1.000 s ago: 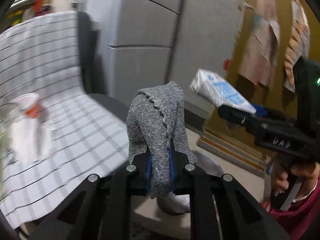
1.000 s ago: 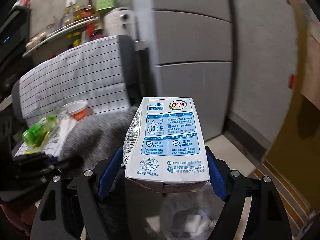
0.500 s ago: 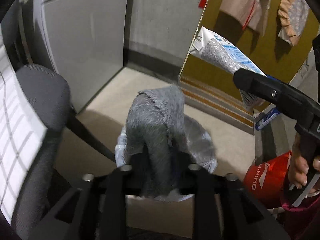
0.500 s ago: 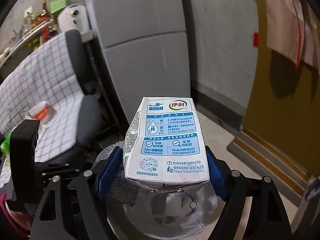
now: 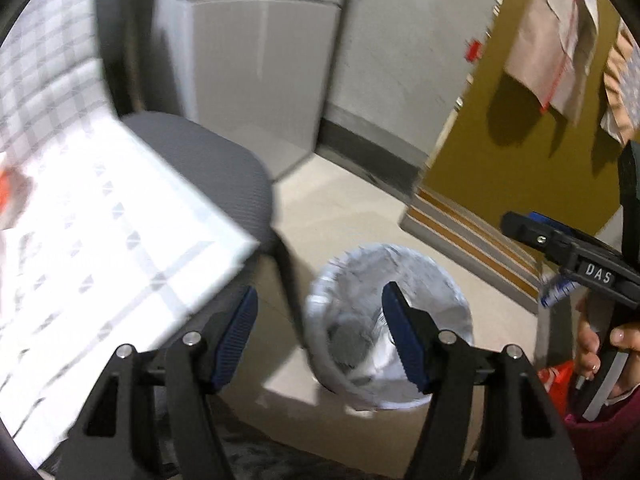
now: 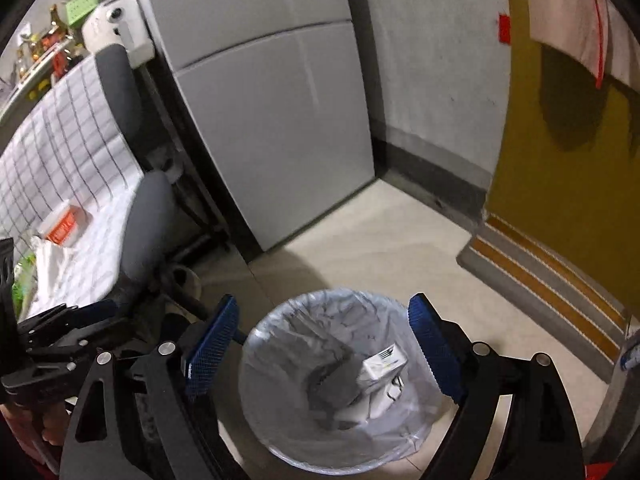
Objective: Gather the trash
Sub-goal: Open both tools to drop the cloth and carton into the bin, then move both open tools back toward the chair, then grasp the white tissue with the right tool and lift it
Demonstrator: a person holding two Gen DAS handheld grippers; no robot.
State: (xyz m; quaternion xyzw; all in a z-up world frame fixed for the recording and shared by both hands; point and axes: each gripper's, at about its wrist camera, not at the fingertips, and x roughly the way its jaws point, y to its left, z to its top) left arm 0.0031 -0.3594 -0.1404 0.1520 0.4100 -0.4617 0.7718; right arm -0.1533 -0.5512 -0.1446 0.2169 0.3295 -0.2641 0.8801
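Both grippers empty over the bin, jaws opening

Nearest, the right gripper (image 6: pixel 322 346) hangs right above the lined trash bin (image 6: pixel 280 444), jaws spread wide and opening with nothing between them; the grey cloth (image 6: pixel 332 380) and the milk carton (image 6: pixel 382 366) lie side by side inside the bin, where trash belongs. The left gripper (image 5: pixel 320 338) points down at the same bin, jaws opening and empty. Farther left, a cup (image 6: pixel 64 226) and wrappers (image 6: pixel 48 260) wait on the checked chair (image 6: pixel 72 152), probably the next pickings.
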